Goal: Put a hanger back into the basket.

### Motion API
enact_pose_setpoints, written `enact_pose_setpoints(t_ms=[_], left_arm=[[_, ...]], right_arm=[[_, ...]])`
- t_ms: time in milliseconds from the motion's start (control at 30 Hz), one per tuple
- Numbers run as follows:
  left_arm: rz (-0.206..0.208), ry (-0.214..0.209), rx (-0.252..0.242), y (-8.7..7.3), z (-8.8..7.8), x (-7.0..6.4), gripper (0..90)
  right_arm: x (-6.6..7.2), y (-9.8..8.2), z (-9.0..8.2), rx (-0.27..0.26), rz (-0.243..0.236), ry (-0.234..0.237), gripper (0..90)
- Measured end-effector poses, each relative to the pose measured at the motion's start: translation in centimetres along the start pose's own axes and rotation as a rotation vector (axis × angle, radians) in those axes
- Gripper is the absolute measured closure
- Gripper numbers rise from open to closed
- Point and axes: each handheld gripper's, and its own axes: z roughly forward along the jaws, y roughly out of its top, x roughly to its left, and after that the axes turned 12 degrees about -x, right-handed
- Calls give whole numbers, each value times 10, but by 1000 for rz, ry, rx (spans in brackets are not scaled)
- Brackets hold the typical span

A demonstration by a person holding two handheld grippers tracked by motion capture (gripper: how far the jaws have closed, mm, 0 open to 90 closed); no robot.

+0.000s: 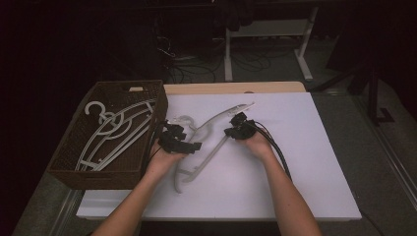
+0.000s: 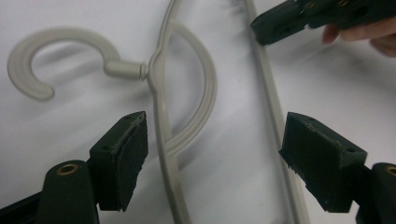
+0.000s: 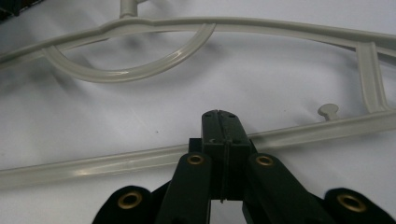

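Hanger [image 1: 206, 142]: flat on table [image 1: 314, 162], long axis 1 to 7 o'clock, right of basket [image 1: 74, 147]; left tongs [image 2: 212, 154] wide apart, straddling it nearest; right tongs [image 3: 223, 135] closed together at its bar.

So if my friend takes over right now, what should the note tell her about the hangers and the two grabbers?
Left gripper: open, jaws straddling the pale grey plastic hanger on the white table, near its hook.
Right gripper: jaws together over the hanger's lower bar; a real grip on it can't be confirmed.
Dark brown woven basket at the left already holds a few similar white hangers.
Done: those are in.
Left, probably: lift this hanger and put it in the basket too.
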Motion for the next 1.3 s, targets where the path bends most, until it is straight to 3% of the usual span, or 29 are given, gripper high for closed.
enact_pose_setpoints(t_ms=[167, 400, 767, 900, 1133, 1300], left_arm=[[3, 39, 62, -12, 7, 4, 238], [13, 20, 119, -19, 12, 4, 456], [-16, 39, 61, -18, 9, 7, 768], [-20, 42, 38, -16, 7, 6, 781], [-9, 20, 3, -10, 4, 2, 824], [-1, 13, -16, 0, 1, -1, 824]], right_arm=[[0, -3, 0, 7, 4, -1, 890], [0, -4, 0, 8, 3, 0, 891], [-2, -6, -1, 3, 6, 9, 890], [-3, -6, -5, -10, 12, 16, 889], [-3, -1, -30, -68, 29, 34, 828], [1, -4, -70, -107, 29, 46, 635]])
